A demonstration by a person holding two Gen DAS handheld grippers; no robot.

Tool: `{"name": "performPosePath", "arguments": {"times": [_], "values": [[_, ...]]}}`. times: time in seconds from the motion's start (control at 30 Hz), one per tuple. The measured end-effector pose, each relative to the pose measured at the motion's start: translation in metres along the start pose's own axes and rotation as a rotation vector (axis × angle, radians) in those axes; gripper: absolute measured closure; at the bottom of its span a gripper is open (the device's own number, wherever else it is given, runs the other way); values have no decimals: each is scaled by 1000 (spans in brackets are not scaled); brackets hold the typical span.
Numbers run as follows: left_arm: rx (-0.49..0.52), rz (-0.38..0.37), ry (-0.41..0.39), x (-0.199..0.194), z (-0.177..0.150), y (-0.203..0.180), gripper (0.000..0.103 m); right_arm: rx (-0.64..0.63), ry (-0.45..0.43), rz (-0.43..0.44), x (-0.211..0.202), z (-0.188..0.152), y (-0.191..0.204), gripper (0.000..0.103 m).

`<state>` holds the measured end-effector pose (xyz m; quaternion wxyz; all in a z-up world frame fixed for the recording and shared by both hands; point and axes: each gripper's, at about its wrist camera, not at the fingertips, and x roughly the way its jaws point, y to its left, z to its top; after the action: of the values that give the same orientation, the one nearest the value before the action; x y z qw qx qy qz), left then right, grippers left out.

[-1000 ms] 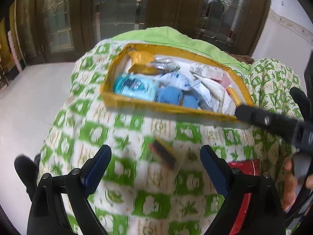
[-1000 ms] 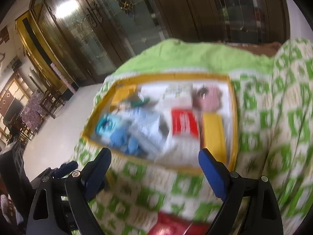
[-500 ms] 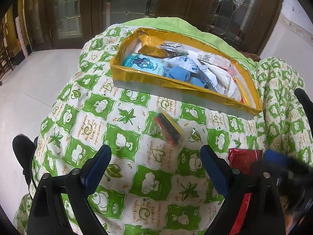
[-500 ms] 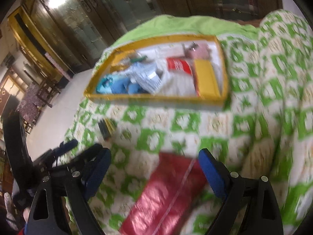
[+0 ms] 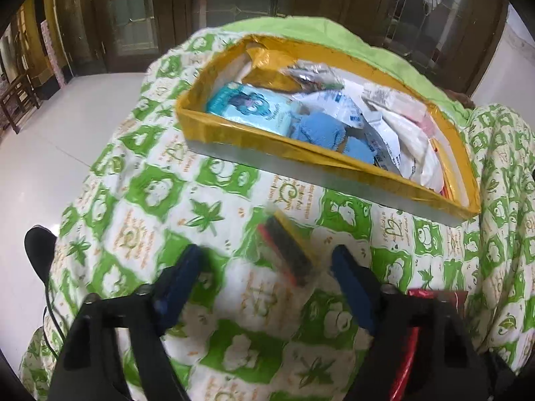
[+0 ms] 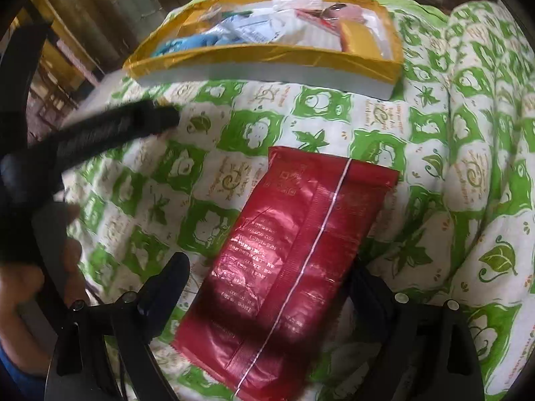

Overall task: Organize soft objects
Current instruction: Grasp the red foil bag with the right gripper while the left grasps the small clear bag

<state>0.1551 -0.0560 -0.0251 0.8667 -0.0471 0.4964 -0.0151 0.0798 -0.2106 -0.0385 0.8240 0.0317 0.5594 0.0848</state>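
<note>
A green-and-white patterned blanket is spread over the surface, and a yellow-rimmed box full of soft packets is set on it. The left gripper is held with its jaws wide open just above the blanket; a small clear packet with red, black and yellow contents is seen lying between the blue fingertips, not gripped. The right gripper is likewise held open, its jaws placed either side of a red foil pack that lies flat on the blanket, in front of the box. Contact with the pack cannot be told.
</note>
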Motion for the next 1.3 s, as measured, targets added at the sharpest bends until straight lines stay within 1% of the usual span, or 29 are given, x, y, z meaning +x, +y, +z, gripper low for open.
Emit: {"name": "performPosePath", "arguments": {"times": [0.07,0.1,0.13,0.17,0.2,0.23,0.27,0.3,0.33,0.37,0.43,0.47,0.5,0.57,0.63,0.77,0.97,1.2,1.3], "values": [[6,12,14,5,0,-3,39,-38,13,-27,5,1,4,9],[8,17,13,5,-1,-4,42,-59,17,-44,6,-1,7,9],[12,16,9,5,-3,-4,50,-75,17,-57,7,-1,9,10],[15,14,9,4,-4,-4,62,-91,16,-70,7,-2,11,11],[20,2,10,3,-7,-2,68,-101,13,-75,6,-3,13,13],[23,-14,12,1,-10,0,78,-111,9,-80,5,-3,14,18],[25,-36,18,-2,-12,3,84,-126,1,-89,4,-3,15,21],[23,-68,27,-5,-15,7,87,-142,-7,-91,2,-3,17,25],[20,-94,33,-8,-19,10,87,-158,-12,-89,1,-3,18,29],[20,-115,35,-12,-24,14,87,-170,-20,-84,-1,-2,20,31],[33,-164,37,-22,-36,23,87,-175,-35,-30,-5,0,19,35],[37,-185,42,-24,-40,25,87,-163,-40,21,-9,2,17,36],[44,-227,56,-28,-47,29,87,-153,-45,60,-12,4,16,37],[54,-263,62,-33,-60,36,87,-151,-60,104,-16,6,15,37],[64,-259,68,-33,-68,39,87,-157,-65,101,-15,6,16,37],[57,-249,47,-34,-71,38,87,-157,-24,58,1,8,23,35],[64,-236,28,-34,-71,37,87,-208,-42,1,6,4,35,35],[63,-229,9,-38,-72,34,87,-199,-58,4,8,4,41,36],[65,-230,2,-40,-72,34,87,-179,-74,19,4,6,35,37]]}}
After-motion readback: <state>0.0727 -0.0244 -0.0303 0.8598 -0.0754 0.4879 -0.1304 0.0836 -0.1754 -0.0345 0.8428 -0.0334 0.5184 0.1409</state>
